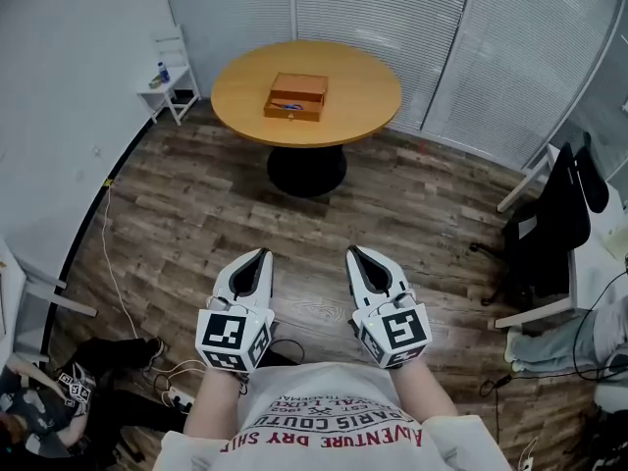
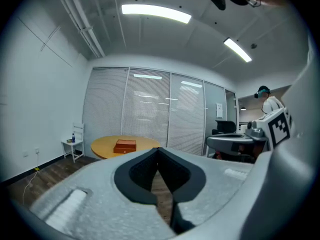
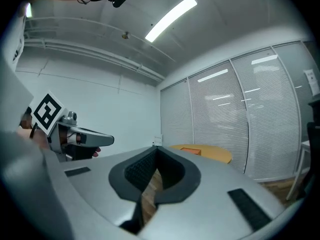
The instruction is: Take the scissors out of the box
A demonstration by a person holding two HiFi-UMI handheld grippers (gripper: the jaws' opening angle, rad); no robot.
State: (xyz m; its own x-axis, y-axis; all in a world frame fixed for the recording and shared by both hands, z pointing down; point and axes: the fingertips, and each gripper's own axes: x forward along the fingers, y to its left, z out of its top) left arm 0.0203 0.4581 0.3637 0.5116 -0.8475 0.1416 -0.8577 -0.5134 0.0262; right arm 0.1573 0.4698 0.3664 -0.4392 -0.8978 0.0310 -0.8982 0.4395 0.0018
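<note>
An orange-brown wooden box sits on a round wooden table far across the room. The scissors cannot be made out; only a small dark-blue mark shows on the box's near part. Both grippers are held close to my body, well short of the table. My left gripper is shut with nothing in it, and so is my right gripper. In the left gripper view the closed tips point toward the box. In the right gripper view the closed tips aim left of the box.
Wood-plank floor lies between me and the table. A small white shelf with a bottle stands at the back left. A black chair is at the right, cables trail along the left wall. Blinds cover the far wall.
</note>
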